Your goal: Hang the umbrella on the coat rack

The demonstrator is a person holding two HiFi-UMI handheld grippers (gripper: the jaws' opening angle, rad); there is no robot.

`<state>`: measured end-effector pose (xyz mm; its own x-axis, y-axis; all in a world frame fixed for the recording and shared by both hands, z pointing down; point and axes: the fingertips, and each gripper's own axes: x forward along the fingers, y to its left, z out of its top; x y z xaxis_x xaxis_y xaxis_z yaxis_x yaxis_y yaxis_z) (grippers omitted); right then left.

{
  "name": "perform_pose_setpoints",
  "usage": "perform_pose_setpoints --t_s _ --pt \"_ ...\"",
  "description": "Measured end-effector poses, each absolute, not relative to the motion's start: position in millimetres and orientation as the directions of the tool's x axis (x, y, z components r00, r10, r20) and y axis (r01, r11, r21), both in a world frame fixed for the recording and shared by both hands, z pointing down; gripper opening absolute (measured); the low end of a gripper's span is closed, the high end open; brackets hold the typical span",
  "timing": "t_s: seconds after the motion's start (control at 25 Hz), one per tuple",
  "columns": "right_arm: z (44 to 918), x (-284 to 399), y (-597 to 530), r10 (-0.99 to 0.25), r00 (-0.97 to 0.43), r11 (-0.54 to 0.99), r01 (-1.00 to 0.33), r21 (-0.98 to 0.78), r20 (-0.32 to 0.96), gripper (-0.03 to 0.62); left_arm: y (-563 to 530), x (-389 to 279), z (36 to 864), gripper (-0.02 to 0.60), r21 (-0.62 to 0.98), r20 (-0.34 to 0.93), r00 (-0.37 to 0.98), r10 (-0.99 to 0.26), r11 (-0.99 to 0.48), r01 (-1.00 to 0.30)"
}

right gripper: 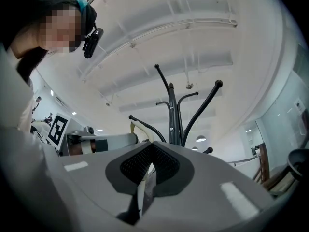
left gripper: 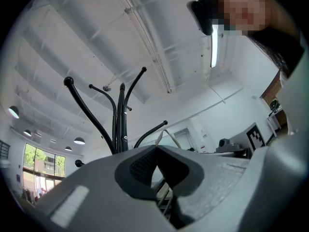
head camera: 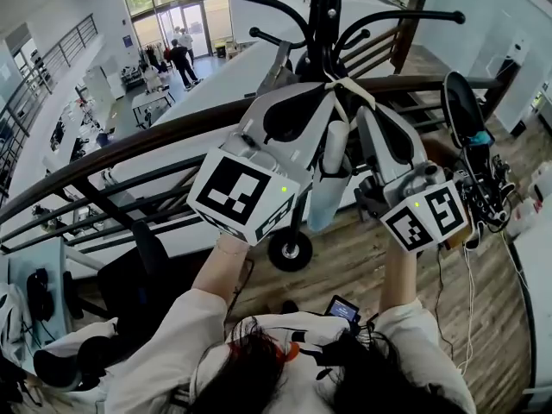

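Right gripper (right gripper: 150,149) jaws clamped on the strap (head camera: 349,89) of the umbrella (head camera: 330,175), just below the coat rack (head camera: 323,15) hooks. Left gripper (left gripper: 155,151) jaws closed too, probably on the same strap.

Folded pale umbrella (head camera: 327,193) hangs upright beside black coat rack (head camera: 321,15).

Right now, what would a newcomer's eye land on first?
The left gripper and right gripper, pointing up side by side, each pinch the cream strap of a pale folded umbrella that hangs between them. Right behind rises the black rack, its curved arms spreading above.
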<state>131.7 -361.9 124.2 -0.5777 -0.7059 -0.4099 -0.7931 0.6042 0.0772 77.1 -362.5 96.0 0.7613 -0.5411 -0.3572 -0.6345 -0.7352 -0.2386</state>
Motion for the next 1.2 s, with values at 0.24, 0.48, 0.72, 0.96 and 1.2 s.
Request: perform_pose_setpoints --t_s 0.24,0.48,0.72,0.96,1.2 --pt "126.2 129.5 -380.8 -0.699 -0.595 0.623 -0.779 0.070 -0.397 0.020 -380.3 74.3 98.1 0.000 -0.244 -0.341 0.744 -0.575 -0.710 -0.660" --pt "137.2 128.4 -404.0 -0.711 -0.595 0.627 -0.778 0.046 -0.373 0.020 -399.0 75.1 109.4 0.000 -0.243 -0.298 0.742 -0.600 -0.704 -0.667" --pt "154.4 131.9 -424.4 -0.729 -0.592 0.626 -0.779 0.016 -0.344 0.020 -417.5 78.3 126.6 0.000 -0.238 -0.254 0.746 -0.615 -0.708 -0.665" --pt "173.3 135.4 -446.8 -0.746 -0.591 0.622 -0.783 -0.004 -0.307 0.020 -439.8 82.1 145.9 0.000 -0.219 -0.211 0.750 -0.627 -0.718 -0.661" --pt "185.9 123.2 -461.1 -0.738 -0.611 0.636 -0.771 0.006 -0.288 0.021 -455.1 82.9 153.6 0.000 -0.216 -0.200 0.757 -0.622 -0.726 -0.653"
